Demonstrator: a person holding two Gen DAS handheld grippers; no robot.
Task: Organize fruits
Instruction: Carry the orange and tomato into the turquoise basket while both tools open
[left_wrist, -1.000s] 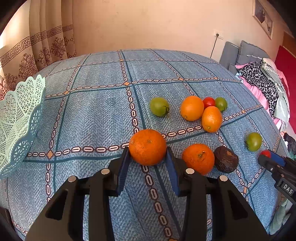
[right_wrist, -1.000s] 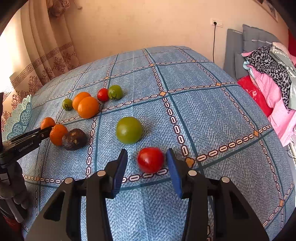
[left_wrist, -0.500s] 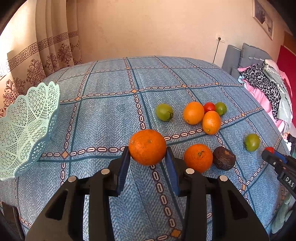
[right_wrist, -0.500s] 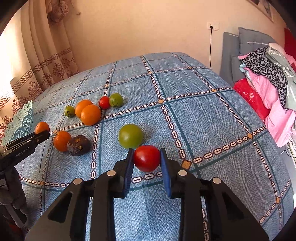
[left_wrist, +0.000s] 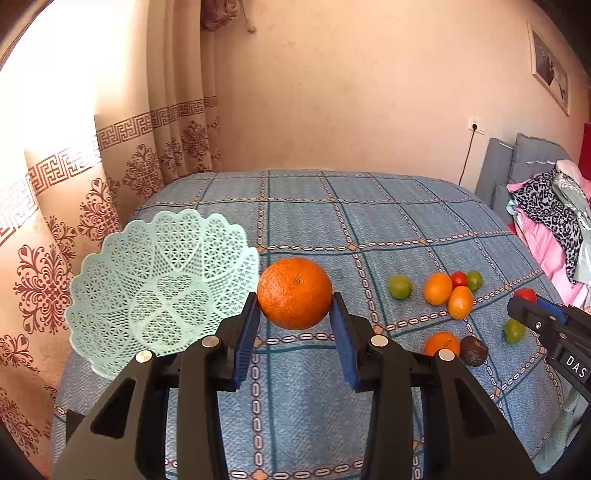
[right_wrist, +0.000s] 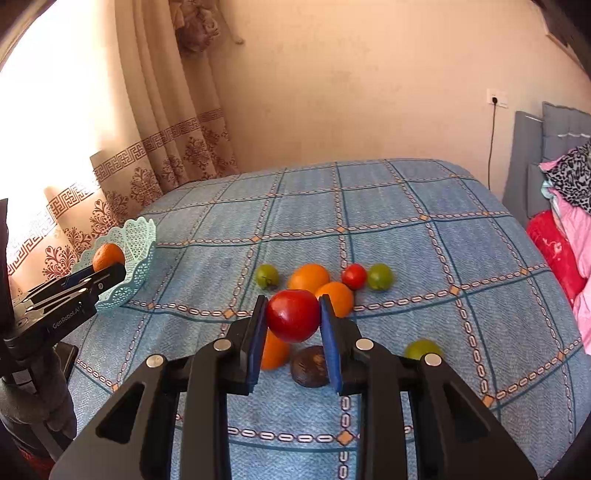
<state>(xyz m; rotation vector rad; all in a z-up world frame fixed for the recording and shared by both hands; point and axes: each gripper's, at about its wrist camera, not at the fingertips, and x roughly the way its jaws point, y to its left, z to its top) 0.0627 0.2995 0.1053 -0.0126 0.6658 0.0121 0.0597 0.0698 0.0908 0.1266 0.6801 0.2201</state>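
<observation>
Now left claw (left_wrist: 294, 314) pinching orange (left_wrist: 294, 292) beside basket (left_wrist: 155, 288); right claw (right_wrist: 293, 317) pinching red tomato (right_wrist: 293, 315).

Black tool (left_wrist: 294, 332), blue pads (left_wrist: 245, 336), silver screws, perhaps "GenRobot" lettering

Patterned curtain (left_wrist: 110, 177) left; wall socket (right_wrist: 495, 99); clothes pile (left_wrist: 554, 214) rt.

Left gripper (left_wrist: 294, 322) lifted orange (left_wrist: 294, 292) off blue bedspread (left_wrist: 406, 229), carried it up beside mint basket (left_wrist: 159, 288) rim. Right gripper (right_wrist: 293, 325) closed on red tomato (right_wrist: 293, 315) (was open 1 s ago), raised it clear.
</observation>
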